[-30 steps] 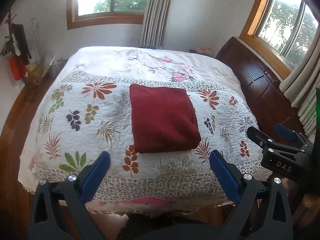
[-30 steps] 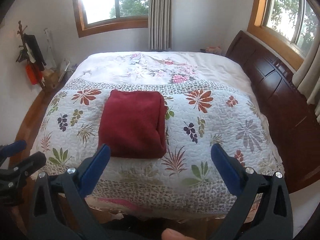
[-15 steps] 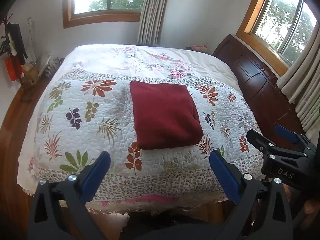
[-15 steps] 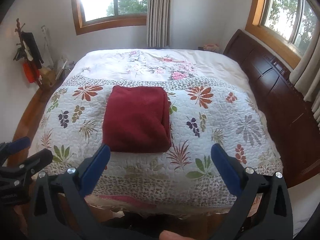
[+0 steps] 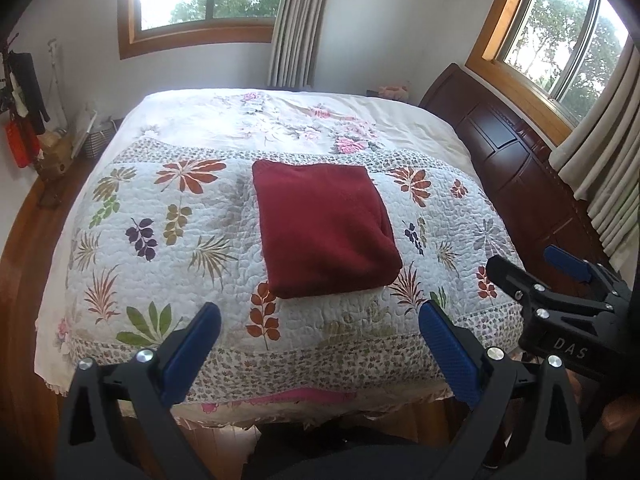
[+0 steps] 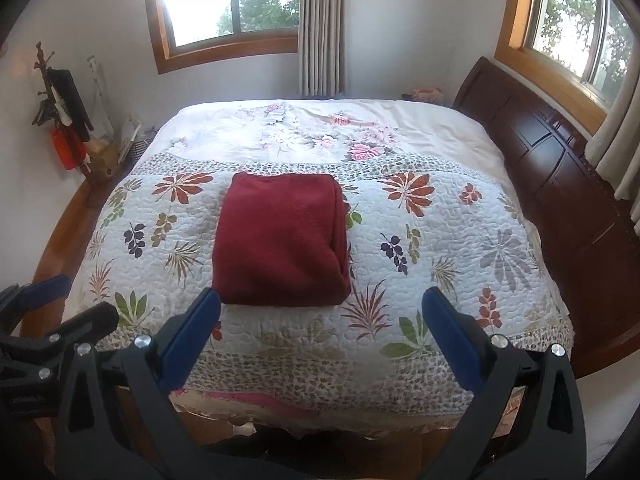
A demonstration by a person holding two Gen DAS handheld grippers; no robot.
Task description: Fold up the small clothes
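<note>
Both grippers, left gripper (image 5: 320,344) and right gripper (image 6: 320,332), hover wide open and empty before the bed (image 5: 120,240), where the folded red garment (image 5: 324,228) lies flat.

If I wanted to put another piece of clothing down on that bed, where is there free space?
Plenty. The folded red garment takes only the middle of the leaf-print quilt. Bare patches lie to its left, to its right toward the dark wooden headboard, and on the pink-flowered bedspread behind it. The narrow strip before it, nearest both grippers, is tightest.
</note>
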